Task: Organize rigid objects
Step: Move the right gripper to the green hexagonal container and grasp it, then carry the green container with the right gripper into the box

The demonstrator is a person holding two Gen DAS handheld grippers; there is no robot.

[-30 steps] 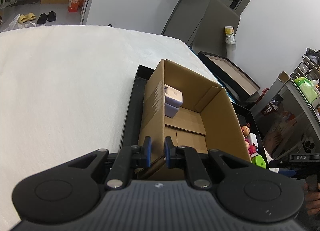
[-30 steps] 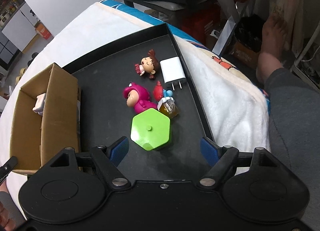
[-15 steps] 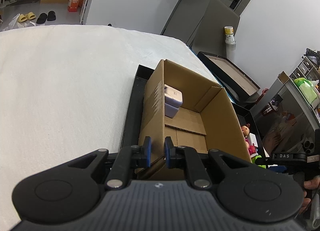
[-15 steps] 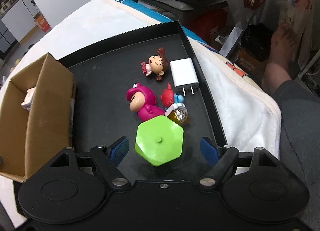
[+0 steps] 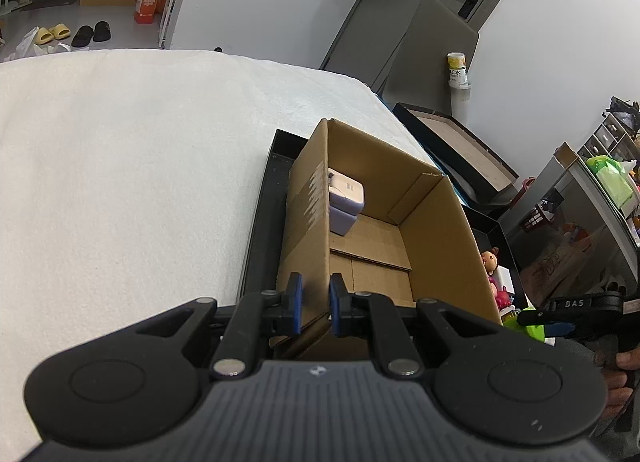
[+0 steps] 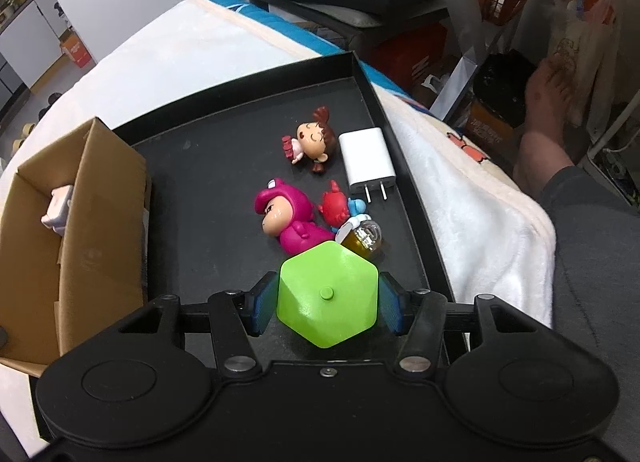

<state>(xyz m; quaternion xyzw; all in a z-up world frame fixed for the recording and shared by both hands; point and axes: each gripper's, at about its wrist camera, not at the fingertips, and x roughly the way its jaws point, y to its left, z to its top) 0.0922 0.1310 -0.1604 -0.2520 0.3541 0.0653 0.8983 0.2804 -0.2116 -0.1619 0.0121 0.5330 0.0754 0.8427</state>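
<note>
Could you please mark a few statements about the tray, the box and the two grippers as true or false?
1. The left gripper is clamped on the near wall of the brown cardboard box. True.
2. The bright green hexagonal plastic lid sits between the fingers of the right gripper. True; they are closing around it.
3. The white flat-pin wall charger lies inside the box. False; it lies on the black tray, near its right rim.
4. The box is empty. False; a white and lavender block leans in its far corner.
5. The pink hooded figurine lies on the tray beside the lid. True.
</note>
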